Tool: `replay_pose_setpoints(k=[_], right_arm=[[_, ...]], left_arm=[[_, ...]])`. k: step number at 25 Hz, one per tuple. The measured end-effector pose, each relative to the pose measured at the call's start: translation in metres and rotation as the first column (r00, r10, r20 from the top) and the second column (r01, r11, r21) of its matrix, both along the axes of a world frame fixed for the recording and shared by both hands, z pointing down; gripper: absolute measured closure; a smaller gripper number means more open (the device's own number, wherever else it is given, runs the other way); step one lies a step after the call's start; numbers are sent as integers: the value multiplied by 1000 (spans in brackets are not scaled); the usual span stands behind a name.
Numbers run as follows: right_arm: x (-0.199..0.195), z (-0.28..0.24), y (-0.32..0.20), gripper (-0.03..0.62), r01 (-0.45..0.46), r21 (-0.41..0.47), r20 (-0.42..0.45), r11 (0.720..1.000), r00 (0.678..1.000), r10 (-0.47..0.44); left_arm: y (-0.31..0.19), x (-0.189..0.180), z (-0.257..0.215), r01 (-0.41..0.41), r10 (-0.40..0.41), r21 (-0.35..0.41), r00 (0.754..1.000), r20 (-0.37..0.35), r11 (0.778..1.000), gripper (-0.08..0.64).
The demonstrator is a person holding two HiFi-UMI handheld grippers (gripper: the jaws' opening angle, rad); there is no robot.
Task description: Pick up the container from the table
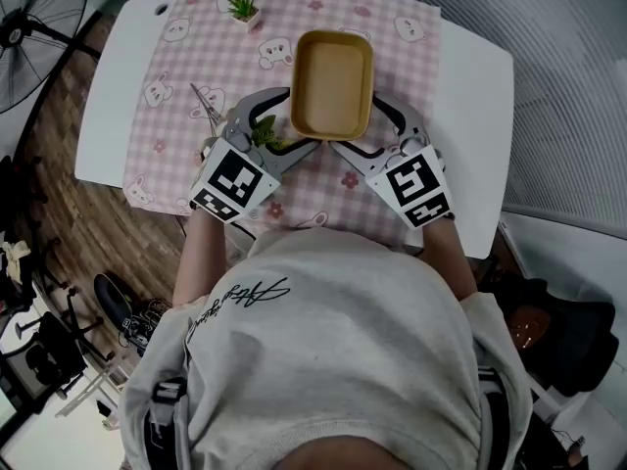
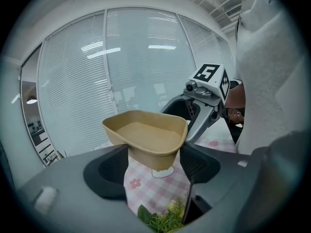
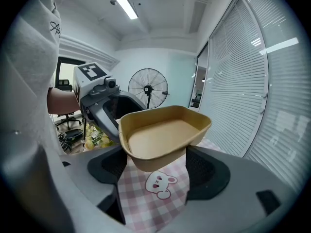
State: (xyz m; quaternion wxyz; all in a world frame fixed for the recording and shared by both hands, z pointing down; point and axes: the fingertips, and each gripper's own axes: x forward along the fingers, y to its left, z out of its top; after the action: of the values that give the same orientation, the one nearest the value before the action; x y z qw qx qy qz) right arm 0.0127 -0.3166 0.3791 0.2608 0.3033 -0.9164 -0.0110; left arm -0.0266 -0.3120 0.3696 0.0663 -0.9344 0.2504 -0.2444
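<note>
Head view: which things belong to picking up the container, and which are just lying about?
Job: container, gripped at opposite ends by left gripper and right gripper.
Lying about: potted plant, green sprig, thin metal tool, checked cloth, floor fan.

Looked steeply down from the head. Rode close behind left gripper (image 1: 294, 117) and right gripper (image 1: 370, 120), facing inward from 8 and 4 o'clock of the shared container (image 1: 332, 81).

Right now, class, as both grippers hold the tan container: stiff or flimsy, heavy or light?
Probably light: the container looks empty and thin-walled. Its walls may flex where the left gripper and right gripper squeeze below the rim.
</note>
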Motion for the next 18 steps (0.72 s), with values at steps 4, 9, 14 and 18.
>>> replay_pose_setpoints(k=[4, 9, 14, 18], right_arm=[[-1, -4, -2, 213, 1, 5, -1, 1000, 1000, -1], [-2, -11, -4, 213, 6, 11, -3, 1000, 1000, -6], [-2, -18, -6, 213, 6, 16, 1, 1000, 1000, -6], [-1, -24, -7, 213, 8, 18, 6, 1000, 1000, -9]], left_arm=[[-2, -1, -4, 3, -3, 9, 1000, 6, 1000, 229], [-4, -2, -11, 5, -5, 16, 1000, -5, 1000, 229], [-6, -1, -19, 2, -2, 24, 1000, -6, 1000, 229], [-6, -1, -24, 2, -2, 27, 1000, -14, 1000, 229]])
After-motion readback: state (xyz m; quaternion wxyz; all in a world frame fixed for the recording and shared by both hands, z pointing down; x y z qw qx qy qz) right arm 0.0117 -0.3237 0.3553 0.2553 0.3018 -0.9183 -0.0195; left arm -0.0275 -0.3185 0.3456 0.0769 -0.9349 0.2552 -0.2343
